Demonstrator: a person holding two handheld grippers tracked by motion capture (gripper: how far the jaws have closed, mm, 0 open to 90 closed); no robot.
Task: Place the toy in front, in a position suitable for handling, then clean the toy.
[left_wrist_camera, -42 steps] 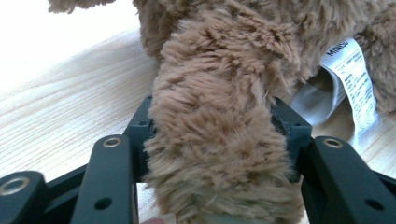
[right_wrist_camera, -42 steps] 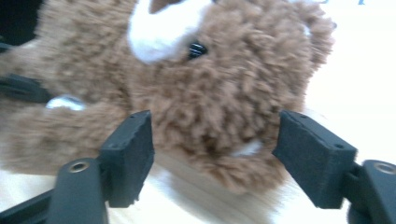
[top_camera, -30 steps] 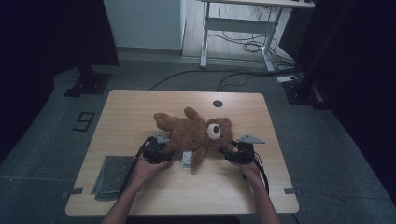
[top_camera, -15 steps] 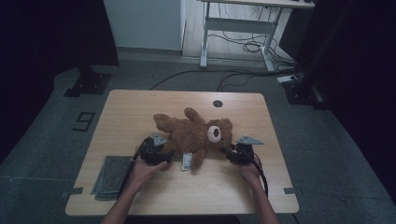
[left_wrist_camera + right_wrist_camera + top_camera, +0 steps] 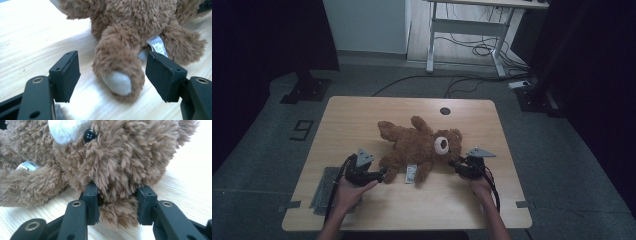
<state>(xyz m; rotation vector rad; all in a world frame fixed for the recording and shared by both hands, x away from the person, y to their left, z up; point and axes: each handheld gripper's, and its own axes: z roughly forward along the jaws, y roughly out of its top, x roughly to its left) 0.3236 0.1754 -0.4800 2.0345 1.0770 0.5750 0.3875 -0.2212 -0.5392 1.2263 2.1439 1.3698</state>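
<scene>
**A:** What lay nearest the front edge of the light wooden tabletop [image 5: 362,120]?

**B:** Toward the front left corner, a flat grey mat-like pad [image 5: 323,190] sat partly under the person's left forearm. Just beyond it, the left gripper [image 5: 113,75] had its jaws spread, a brown leg with a white sole between them, pads clear of the fur. The white sewn-in label [image 5: 157,45] showed behind that leg.

**B:** The right gripper [image 5: 117,205], near the front right, was clenched on a tuft at the bear's ear.

**A:** Changes since a second before?

**B:** The left jaws had just been opening and had drawn back off the leg; the right jaws had closed onto the ear.

**A:** And the toy?

**B:** The brown plush teddy bear [image 5: 417,147] lay at the tabletop's middle, long axis left to right, head toward the right edge. A small round hole [image 5: 445,110] sat near the far edge.
</scene>
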